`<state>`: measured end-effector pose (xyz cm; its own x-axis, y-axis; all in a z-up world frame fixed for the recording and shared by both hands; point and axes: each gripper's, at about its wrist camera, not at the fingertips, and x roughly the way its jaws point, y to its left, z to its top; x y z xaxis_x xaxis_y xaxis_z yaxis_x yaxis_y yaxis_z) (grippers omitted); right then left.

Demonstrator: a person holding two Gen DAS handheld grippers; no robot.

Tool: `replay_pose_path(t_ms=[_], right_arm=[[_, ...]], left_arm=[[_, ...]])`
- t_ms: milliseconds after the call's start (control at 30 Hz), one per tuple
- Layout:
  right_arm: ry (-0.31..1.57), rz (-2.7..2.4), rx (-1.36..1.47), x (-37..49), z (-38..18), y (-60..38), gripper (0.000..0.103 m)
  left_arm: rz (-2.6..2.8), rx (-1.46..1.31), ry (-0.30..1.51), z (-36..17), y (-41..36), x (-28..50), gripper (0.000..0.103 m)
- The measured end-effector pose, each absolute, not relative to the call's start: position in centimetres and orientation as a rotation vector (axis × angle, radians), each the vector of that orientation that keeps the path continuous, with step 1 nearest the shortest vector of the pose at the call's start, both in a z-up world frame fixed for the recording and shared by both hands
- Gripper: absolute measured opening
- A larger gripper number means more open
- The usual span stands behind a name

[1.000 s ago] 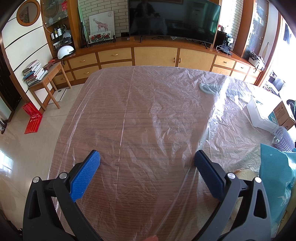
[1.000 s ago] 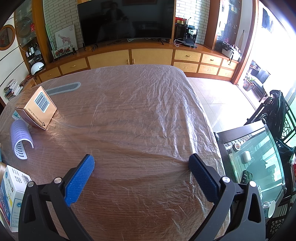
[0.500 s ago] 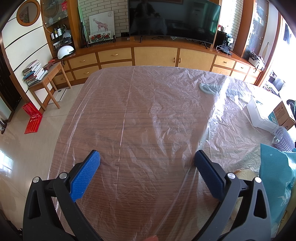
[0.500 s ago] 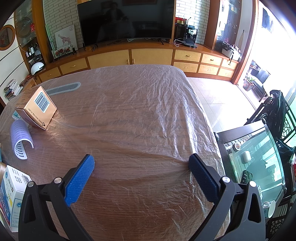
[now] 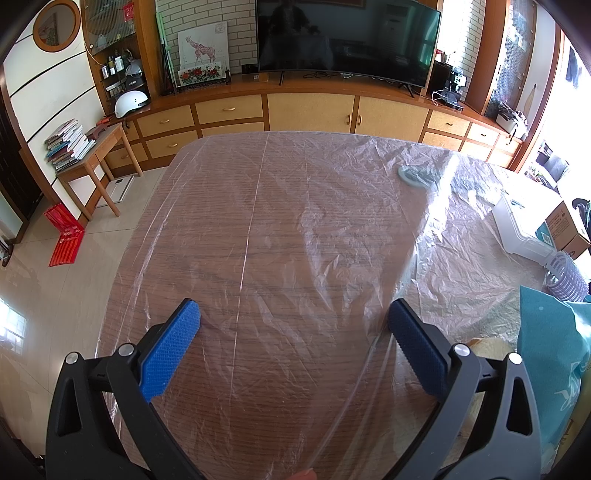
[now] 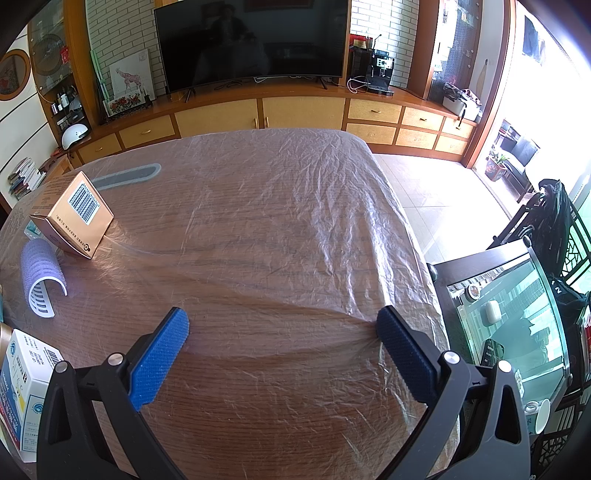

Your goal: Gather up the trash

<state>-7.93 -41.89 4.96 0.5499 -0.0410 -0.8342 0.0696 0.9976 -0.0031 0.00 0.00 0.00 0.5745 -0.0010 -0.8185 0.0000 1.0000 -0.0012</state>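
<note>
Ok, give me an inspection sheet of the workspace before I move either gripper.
Surface: wooden table under a wrinkled clear plastic sheet.
Job's things: gold barcode box, purple ribbed curved piece, white-blue carton, flat grey piece, white box, teal bag.
Clutter: nothing seen.
Grippers: left gripper and right gripper open, holding nothing.
Cables: loose cables on the TV cabinet.
Surroundings: TV, glass-topped side table, tiled floor.

A dark television [image 5: 347, 37] is set on a long wooden cabinet [image 5: 310, 107] against a white brick wall [image 6: 122, 33]. The floor [image 6: 436, 199] is tiled and pale, and strong daylight is admitted at the right.
</note>
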Motion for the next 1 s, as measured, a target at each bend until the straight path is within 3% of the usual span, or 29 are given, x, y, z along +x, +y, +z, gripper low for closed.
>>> replay_pose_path(t_ms=[1000], right_arm=[[1.027, -0.068, 0.088, -7.58, 5.26, -42.07, 0.099]], left_arm=[[0.009, 0.004, 0.986, -0.06, 0.44, 0.35, 0.101]])
